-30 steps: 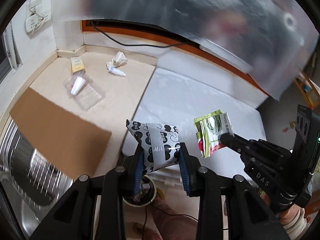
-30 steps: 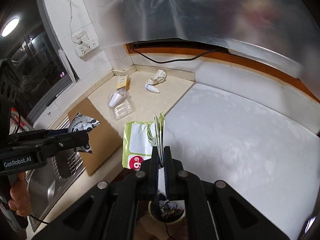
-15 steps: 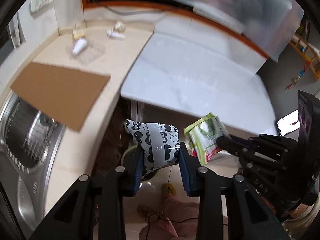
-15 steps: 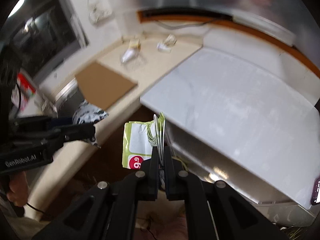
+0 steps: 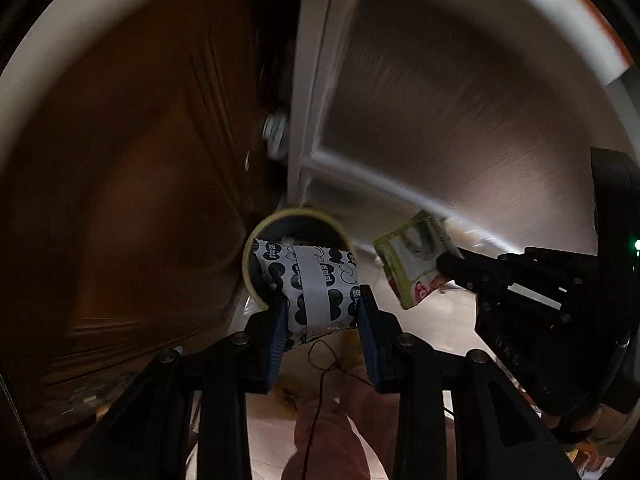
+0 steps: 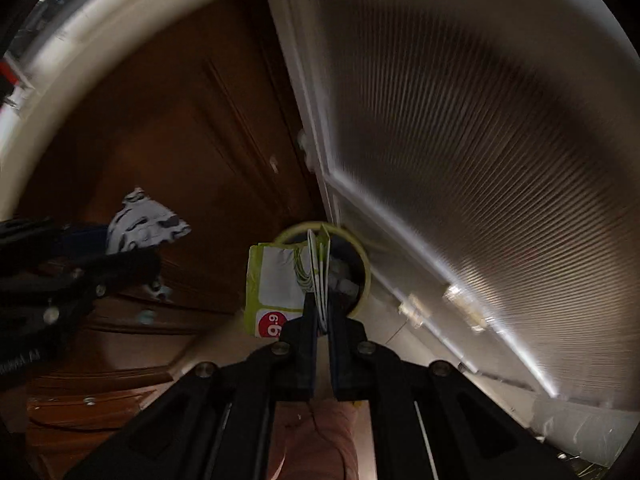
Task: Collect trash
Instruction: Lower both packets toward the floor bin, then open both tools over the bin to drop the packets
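Left wrist | left claw [image 5: 322, 312] clamps spotted wrapper [image 5: 312, 280] | right claw [image 6: 322, 312] pinches green packet [image 6: 280, 280]

Black-and-white wrapper [image 5: 316, 288], green packet [image 6: 276, 288] above bin [image 5: 256, 248]

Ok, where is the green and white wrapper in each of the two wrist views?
Left wrist view: the green and white wrapper sits right of centre, pinched in the right tongs coming in from the right edge.
Right wrist view: the wrapper is at centre, standing up from the right tongs, partly covering the bin.
Shared landmark: the round yellow-rimmed bin below.
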`<action>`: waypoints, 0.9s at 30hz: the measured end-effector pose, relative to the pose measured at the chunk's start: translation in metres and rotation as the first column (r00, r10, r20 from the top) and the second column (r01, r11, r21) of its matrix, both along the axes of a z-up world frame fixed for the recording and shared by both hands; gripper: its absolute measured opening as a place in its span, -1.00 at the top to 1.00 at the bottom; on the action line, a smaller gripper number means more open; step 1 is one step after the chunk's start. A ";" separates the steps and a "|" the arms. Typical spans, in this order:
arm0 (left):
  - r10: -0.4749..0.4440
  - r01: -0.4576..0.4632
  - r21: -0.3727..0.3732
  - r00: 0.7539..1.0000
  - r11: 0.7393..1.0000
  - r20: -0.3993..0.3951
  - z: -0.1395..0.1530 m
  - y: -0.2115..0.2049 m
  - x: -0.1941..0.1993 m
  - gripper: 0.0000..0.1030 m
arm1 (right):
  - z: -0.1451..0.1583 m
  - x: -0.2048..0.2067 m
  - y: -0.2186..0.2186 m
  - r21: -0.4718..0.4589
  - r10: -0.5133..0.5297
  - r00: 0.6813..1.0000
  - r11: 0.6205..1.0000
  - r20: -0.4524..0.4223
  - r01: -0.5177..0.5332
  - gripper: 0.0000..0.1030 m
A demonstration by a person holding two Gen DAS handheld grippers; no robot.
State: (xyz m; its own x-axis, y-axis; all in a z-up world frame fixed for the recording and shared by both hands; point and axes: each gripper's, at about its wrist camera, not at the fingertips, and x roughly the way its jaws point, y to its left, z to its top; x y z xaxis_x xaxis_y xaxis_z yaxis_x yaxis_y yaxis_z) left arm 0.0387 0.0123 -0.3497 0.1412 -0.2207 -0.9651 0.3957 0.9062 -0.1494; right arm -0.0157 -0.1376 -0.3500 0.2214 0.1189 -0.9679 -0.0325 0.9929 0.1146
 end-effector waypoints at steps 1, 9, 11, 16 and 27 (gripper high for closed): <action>0.009 -0.009 0.017 1.000 1.000 -0.004 -0.021 -0.001 0.002 0.39 | -0.023 0.004 0.000 -0.003 0.002 1.000 1.000 -0.020 -0.002 0.91; 0.071 -0.070 0.066 0.997 0.995 -0.011 -0.130 -0.010 0.026 0.38 | -0.139 0.030 0.007 -0.010 0.022 0.997 1.000 -0.080 -0.023 0.91; 0.082 -0.080 0.066 0.997 0.995 -0.015 -0.146 -0.010 0.029 0.37 | -0.155 0.037 0.009 -0.005 0.023 0.996 1.000 -0.089 -0.024 0.90; 0.103 -0.101 0.082 0.994 0.991 -0.022 -0.165 -0.007 0.042 0.02 | -0.175 0.050 0.014 0.036 0.034 0.993 0.999 -0.112 -0.030 0.88; 0.086 -0.087 0.133 0.996 0.987 0.010 -0.146 -0.002 0.036 -0.34 | -0.151 0.048 0.013 0.025 0.034 0.996 0.999 -0.078 -0.032 0.47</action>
